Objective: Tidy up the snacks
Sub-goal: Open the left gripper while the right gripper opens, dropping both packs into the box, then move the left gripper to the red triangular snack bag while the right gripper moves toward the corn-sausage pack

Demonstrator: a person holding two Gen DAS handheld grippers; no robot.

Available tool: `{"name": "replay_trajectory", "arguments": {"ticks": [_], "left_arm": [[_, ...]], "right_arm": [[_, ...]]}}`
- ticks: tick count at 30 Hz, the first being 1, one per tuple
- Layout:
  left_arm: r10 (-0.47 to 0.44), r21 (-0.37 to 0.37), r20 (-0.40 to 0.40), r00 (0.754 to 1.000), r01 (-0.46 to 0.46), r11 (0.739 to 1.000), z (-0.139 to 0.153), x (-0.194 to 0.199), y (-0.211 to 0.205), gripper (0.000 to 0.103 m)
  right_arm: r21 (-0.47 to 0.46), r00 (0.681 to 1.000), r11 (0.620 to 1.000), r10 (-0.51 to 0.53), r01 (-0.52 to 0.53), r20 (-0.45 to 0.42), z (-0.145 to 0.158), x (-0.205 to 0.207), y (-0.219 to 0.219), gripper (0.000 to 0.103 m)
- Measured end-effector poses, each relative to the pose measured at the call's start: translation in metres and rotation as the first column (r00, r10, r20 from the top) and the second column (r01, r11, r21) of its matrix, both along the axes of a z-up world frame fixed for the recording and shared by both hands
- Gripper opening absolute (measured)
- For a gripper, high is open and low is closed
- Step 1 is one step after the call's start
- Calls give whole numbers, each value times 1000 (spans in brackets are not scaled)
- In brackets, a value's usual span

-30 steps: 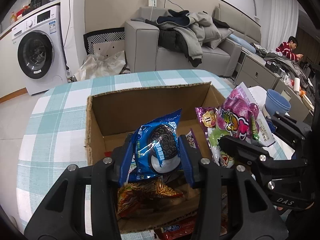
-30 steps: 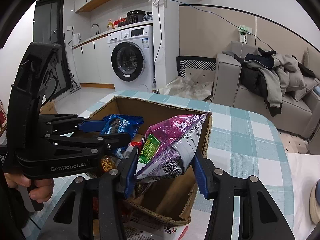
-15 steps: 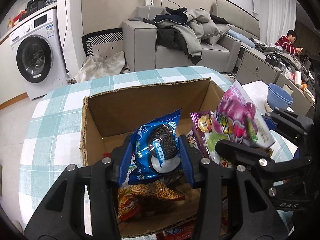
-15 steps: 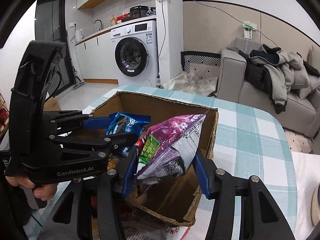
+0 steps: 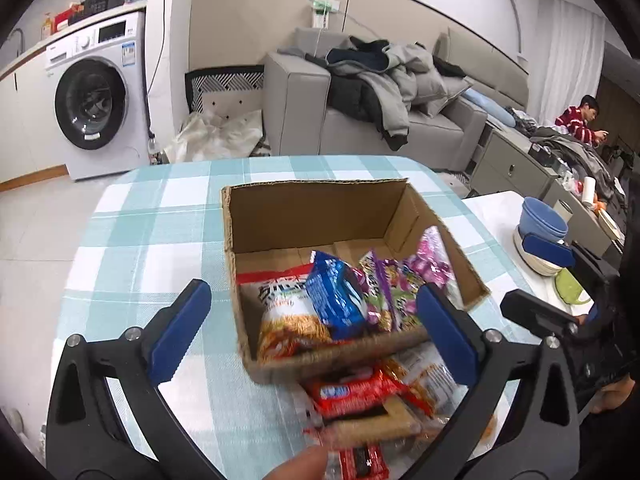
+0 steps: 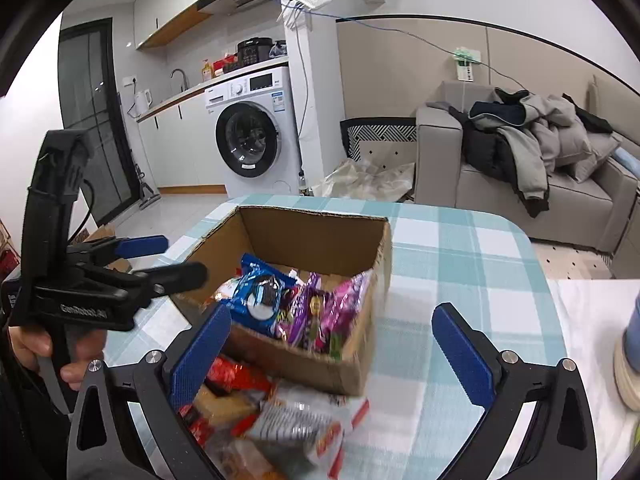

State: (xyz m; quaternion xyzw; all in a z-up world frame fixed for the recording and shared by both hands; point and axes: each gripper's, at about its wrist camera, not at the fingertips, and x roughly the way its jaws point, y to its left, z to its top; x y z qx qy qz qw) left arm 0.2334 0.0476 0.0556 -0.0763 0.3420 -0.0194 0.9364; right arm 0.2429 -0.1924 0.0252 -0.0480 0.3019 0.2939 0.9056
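An open cardboard box [image 5: 316, 216] [image 6: 320, 236] stands on the checked table. Inside it lie a blue Oreo pack [image 5: 336, 296] [image 6: 260, 296], a purple candy bag [image 5: 428, 268] [image 6: 336, 308] and a noodle-snack bag [image 5: 288, 320]. My left gripper [image 5: 312, 332] is open and empty, held back from the box's near wall. My right gripper [image 6: 328, 344] is open and empty, near the box's near right corner. A loose pile of red and pale snack packs [image 5: 372, 392] [image 6: 272, 412] lies on the table in front of the box.
The table has a teal checked cloth [image 5: 160, 240] [image 6: 460, 264]. Stacked blue bowls [image 5: 544, 224] sit on a white table at right. A washing machine [image 6: 252, 136], a sofa with coats [image 6: 520, 148] and a seated person [image 5: 580, 120] are beyond.
Both grippers opened and pulled back. The Oreo pack and the purple candy bag left the jaws and now lie inside the box.
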Motion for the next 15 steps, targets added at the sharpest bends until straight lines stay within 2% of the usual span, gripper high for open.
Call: {"name": "replay_trajectory", "arguments": {"ticks": [5,15], "left_arm": [[3,28,13,1000,-3,1000,7,-37,-6,102],[3,7,3,1000,-3,1000,-6,-95,-14,102]], "right_arm": [[1,1000,1000,-4,4,-7,-3,-26,-15,103],[14,1000,1000,-8,8,-28,-23,-64,-31,103]]}}
